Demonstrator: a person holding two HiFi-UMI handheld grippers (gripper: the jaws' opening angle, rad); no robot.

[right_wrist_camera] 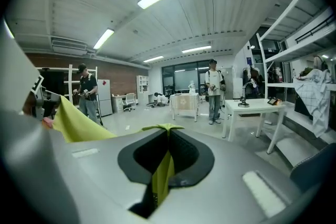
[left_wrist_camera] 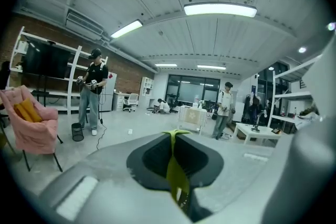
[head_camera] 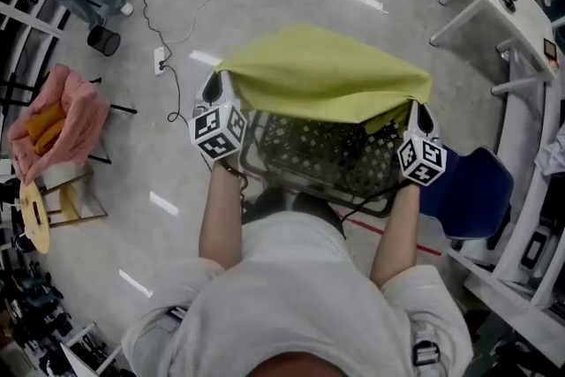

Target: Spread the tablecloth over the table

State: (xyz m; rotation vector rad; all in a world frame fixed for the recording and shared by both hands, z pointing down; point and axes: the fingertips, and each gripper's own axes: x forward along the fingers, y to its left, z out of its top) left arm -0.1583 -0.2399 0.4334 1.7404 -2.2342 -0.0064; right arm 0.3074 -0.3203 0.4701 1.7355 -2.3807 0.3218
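A yellow-green tablecloth [head_camera: 322, 75] hangs stretched in the air between my two grippers, in front of the person. My left gripper [head_camera: 214, 89] is shut on its left corner; the cloth [left_wrist_camera: 177, 176] shows as a thin strip pinched between the closed jaws. My right gripper [head_camera: 422, 116] is shut on the right corner, where the cloth [right_wrist_camera: 163, 173] runs down between the jaws and its far part [right_wrist_camera: 76, 123] billows at the left. Both grippers point nearly level across the room. A white table [head_camera: 494, 0] stands at the upper right.
A black mesh basket [head_camera: 327, 159] sits on the floor right under the cloth. A blue chair [head_camera: 472, 190] is at the right, white shelving [head_camera: 530, 260] beyond it. A pink-draped chair [head_camera: 62, 124] stands at the left. A cable [head_camera: 159, 35] and other people [left_wrist_camera: 94, 92] are around.
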